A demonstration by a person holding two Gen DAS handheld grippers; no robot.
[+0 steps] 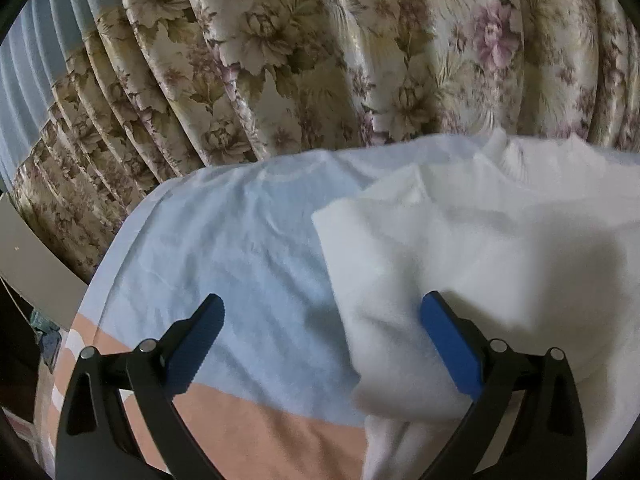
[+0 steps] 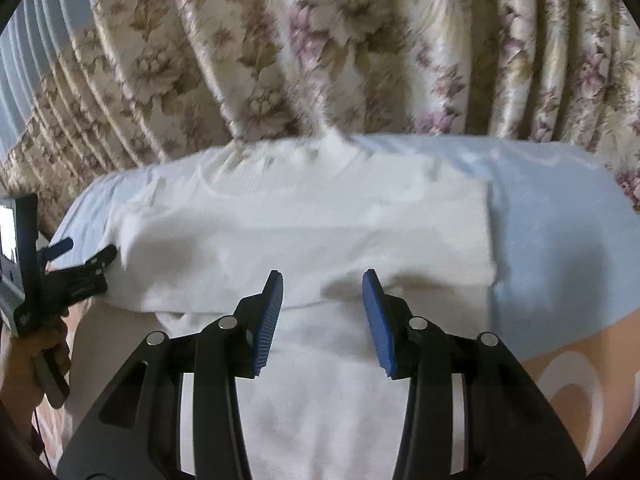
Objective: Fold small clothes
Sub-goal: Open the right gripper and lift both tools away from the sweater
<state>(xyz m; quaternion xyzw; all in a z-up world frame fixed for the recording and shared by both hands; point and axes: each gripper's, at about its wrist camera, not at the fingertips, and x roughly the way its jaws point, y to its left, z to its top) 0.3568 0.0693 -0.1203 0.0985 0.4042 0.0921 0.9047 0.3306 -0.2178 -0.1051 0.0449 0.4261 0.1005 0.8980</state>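
The white garment point(image 2: 304, 220) lies on the pale blue sheet point(image 1: 224, 240), 1 side panel already folded across the body, so I judge the fold about half done. The left gripper point(image 1: 320, 332) spreads wide at its 9 o'clock edge and the right gripper point(image 2: 322, 312) hangs half-spread above its middle, both empty. Its hem runs out of view at 6 o'clock, and blur hides the collar.

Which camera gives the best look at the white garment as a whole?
The right wrist view. There the white garment spans the middle of the frame, with a folded-over panel and its straight right edge visible against the light blue sheet. The left wrist view catches only its left portion, running off the right edge of the frame.
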